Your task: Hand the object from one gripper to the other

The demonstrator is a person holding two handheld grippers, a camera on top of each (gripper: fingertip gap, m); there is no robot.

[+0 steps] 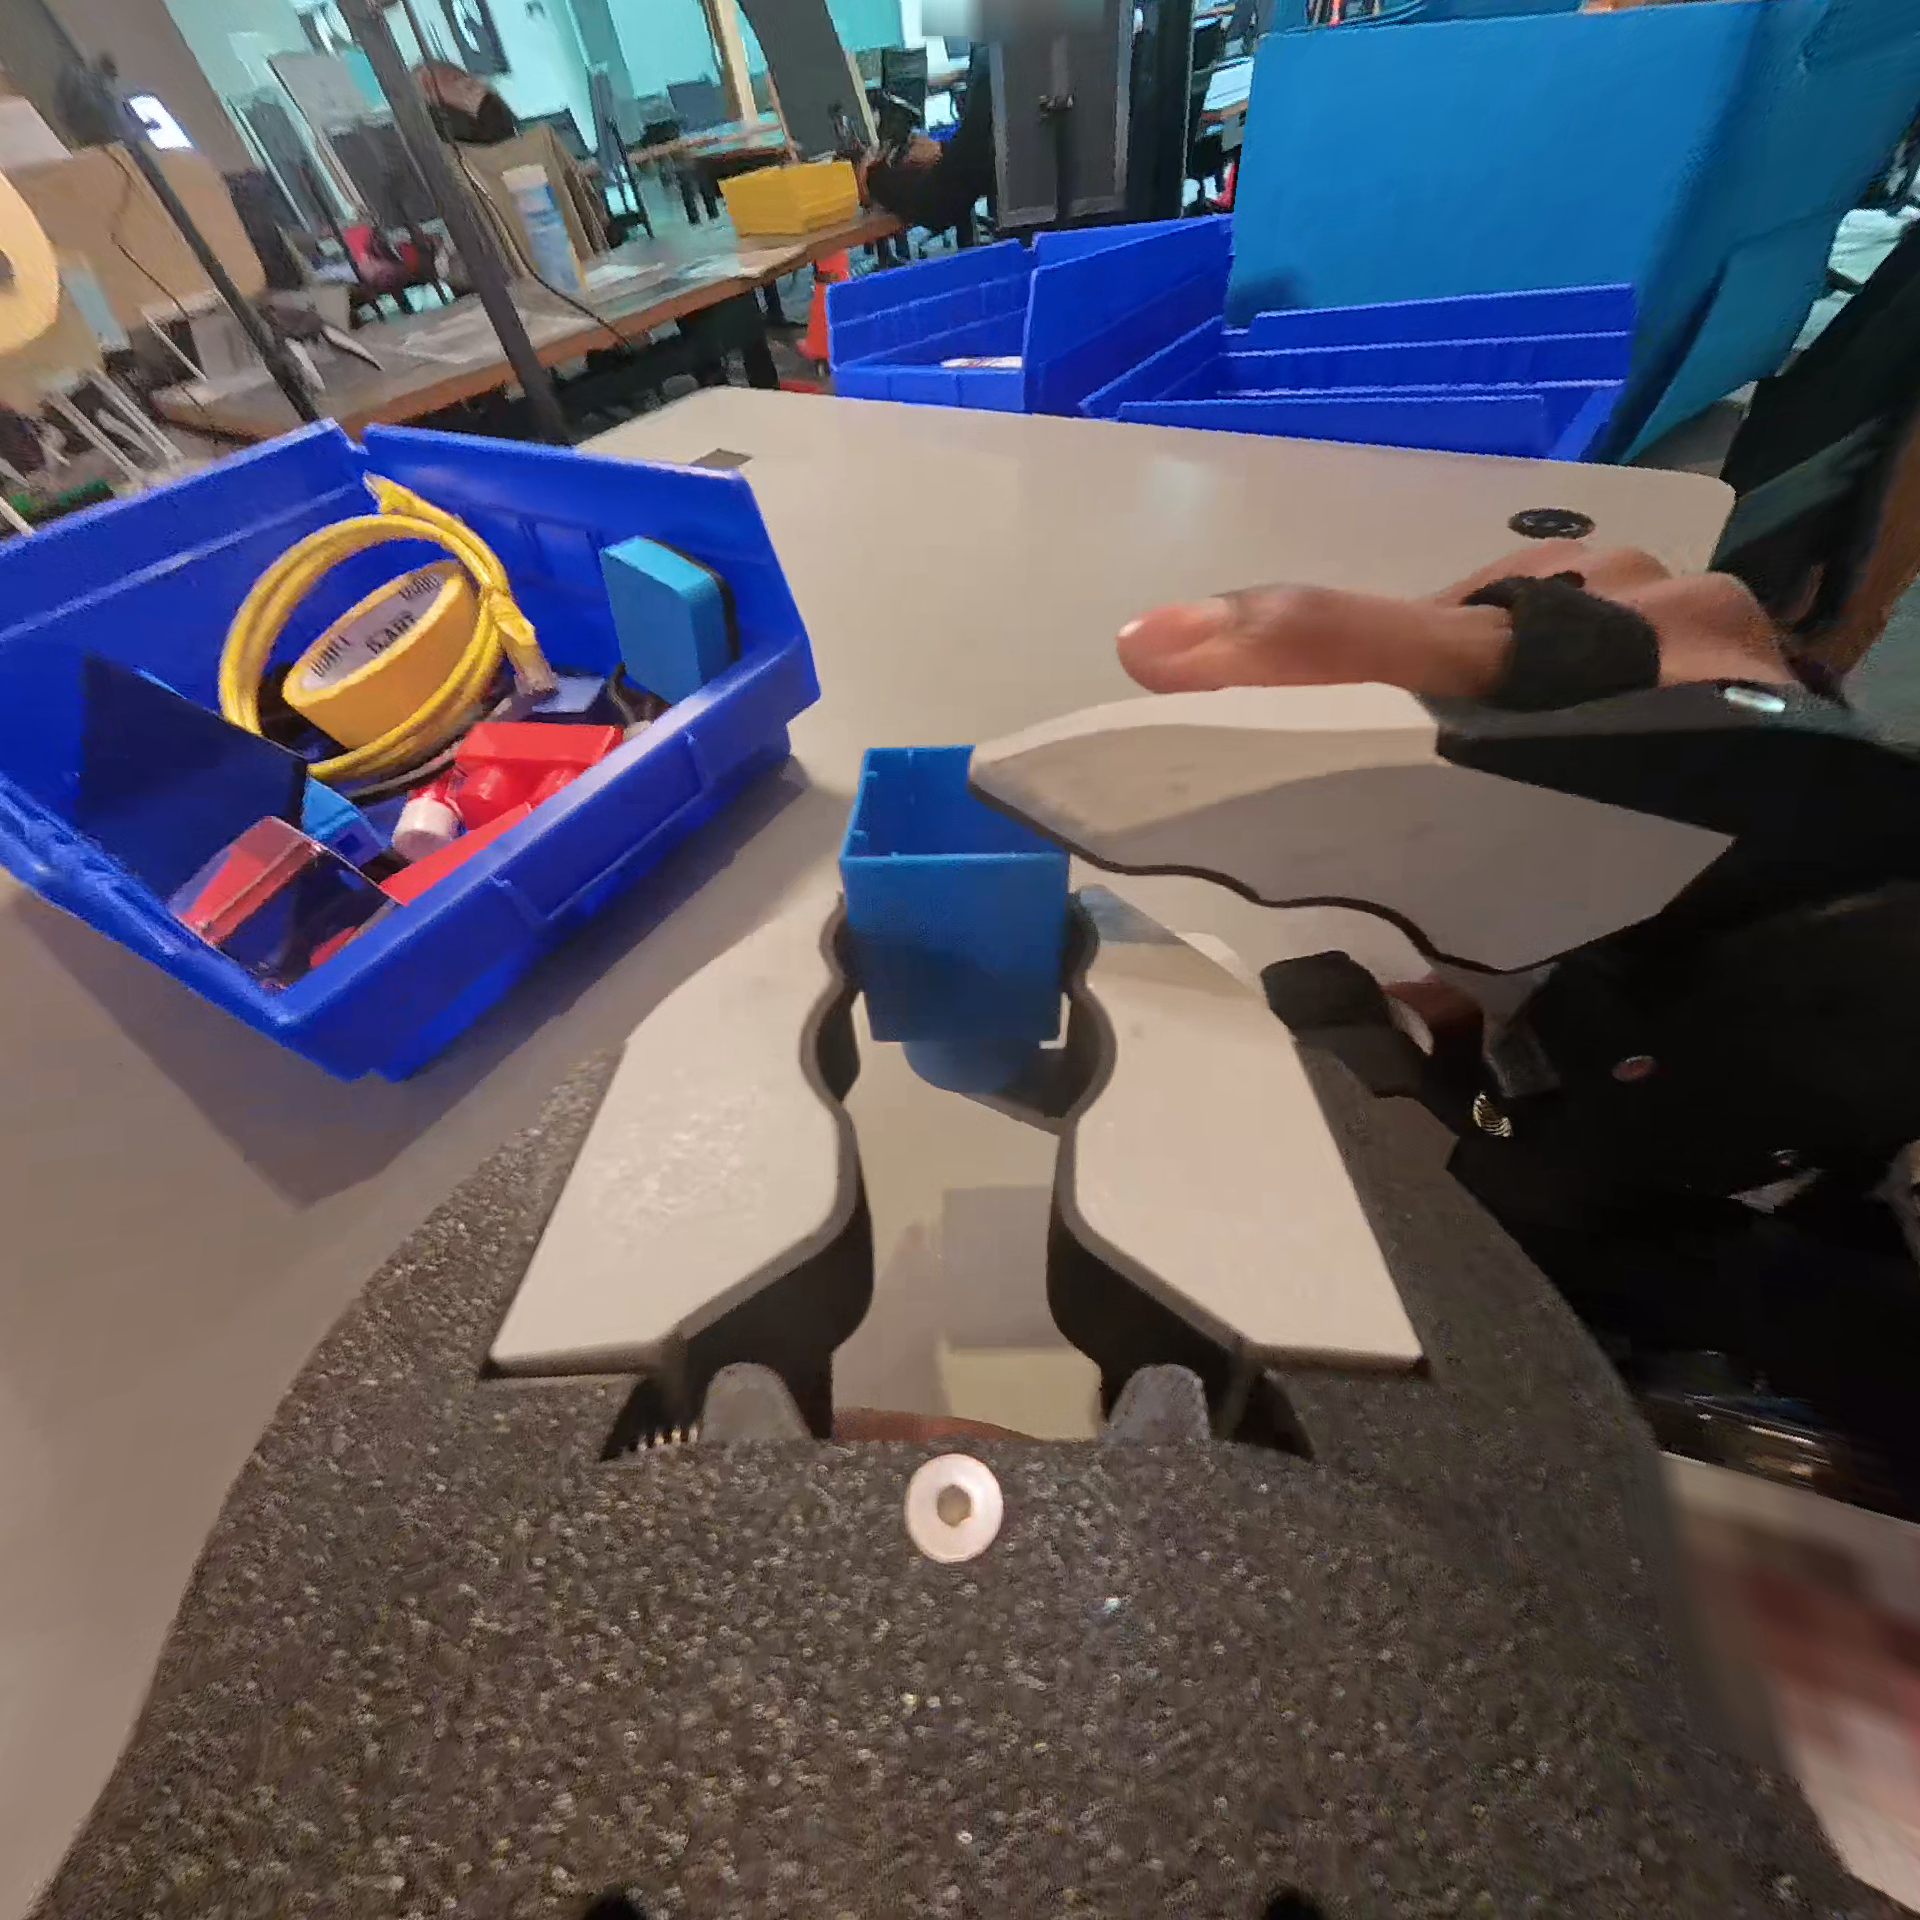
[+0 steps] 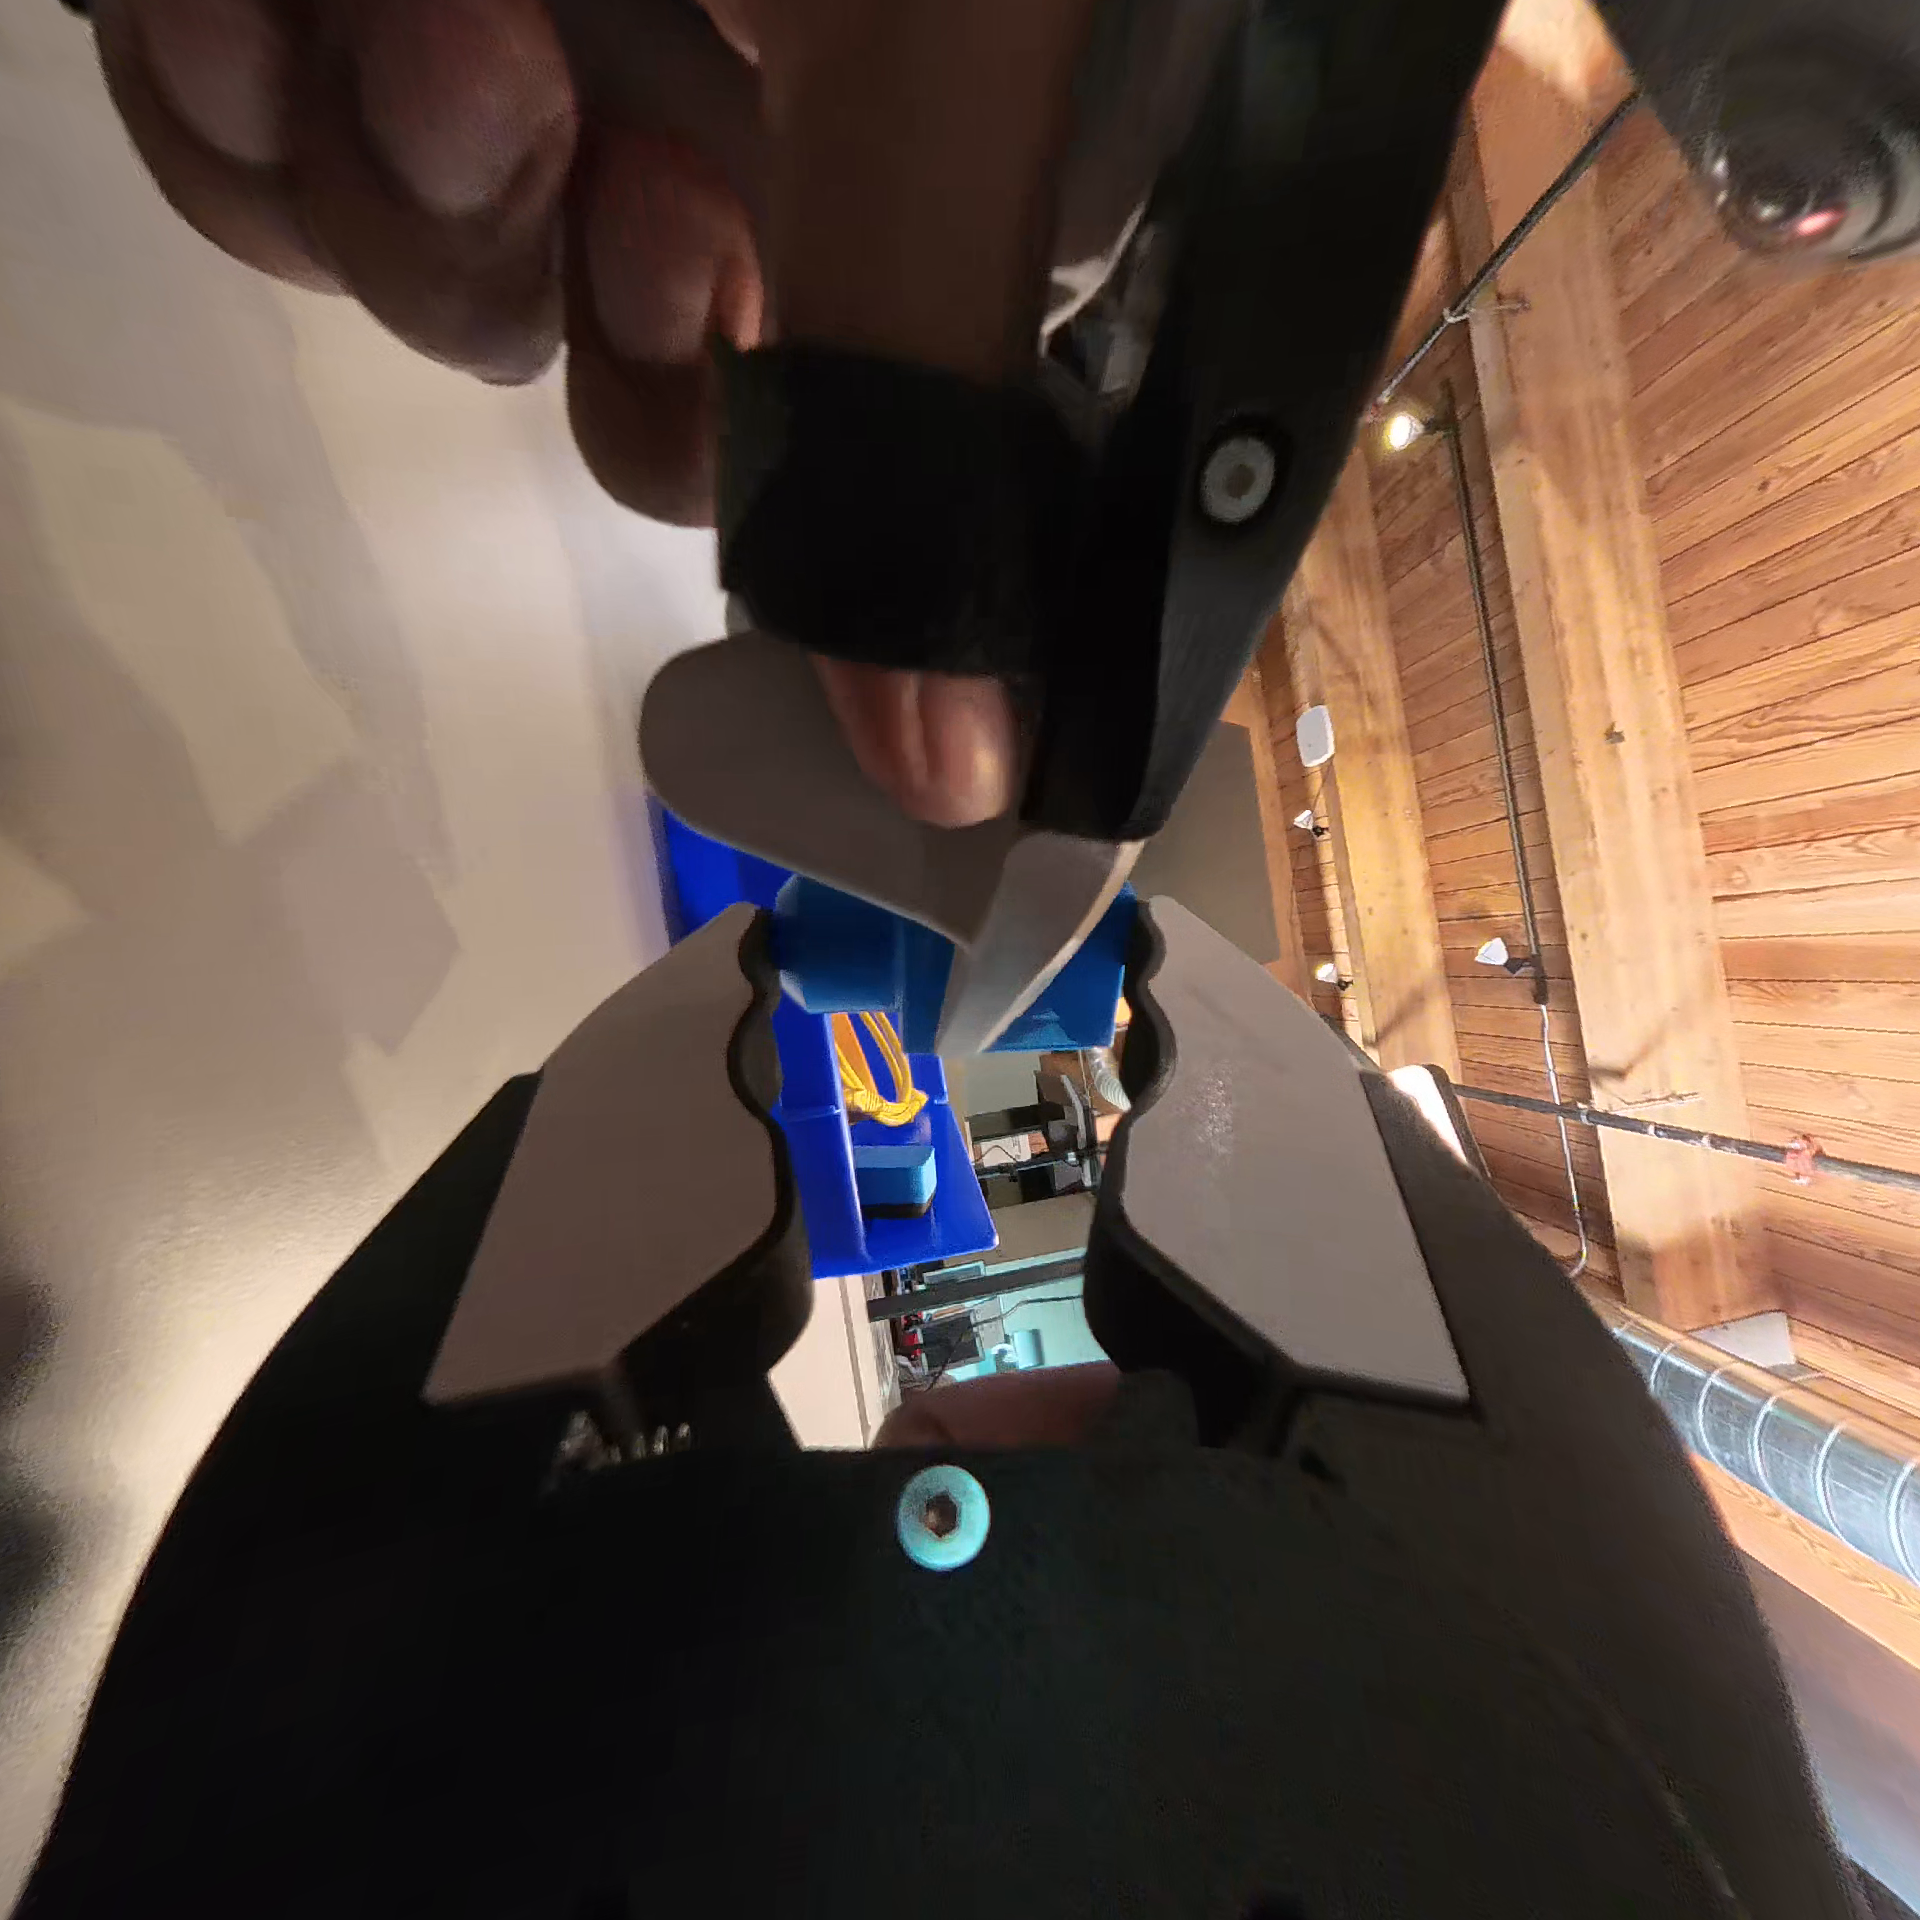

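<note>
Now | blue box (image 1: pixel 951 914) clamped in left gripper (image 1: pixel 956 977) | right gripper (image 2: pixel 951 966) seemingly pinching it too

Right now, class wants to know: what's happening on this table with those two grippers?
A person is passing a small blue open box between two hand-held grippers. The left gripper is shut on its lower part, above the grey table. The right gripper has both fingers against the box too. A blue bin of assorted items sits to the left.

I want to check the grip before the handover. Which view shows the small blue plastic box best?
The left wrist view: the open-topped small blue plastic box sits clearly between the left gripper fingers. The right wrist view shows only parts of it, partly hidden behind grey fingers.
</note>
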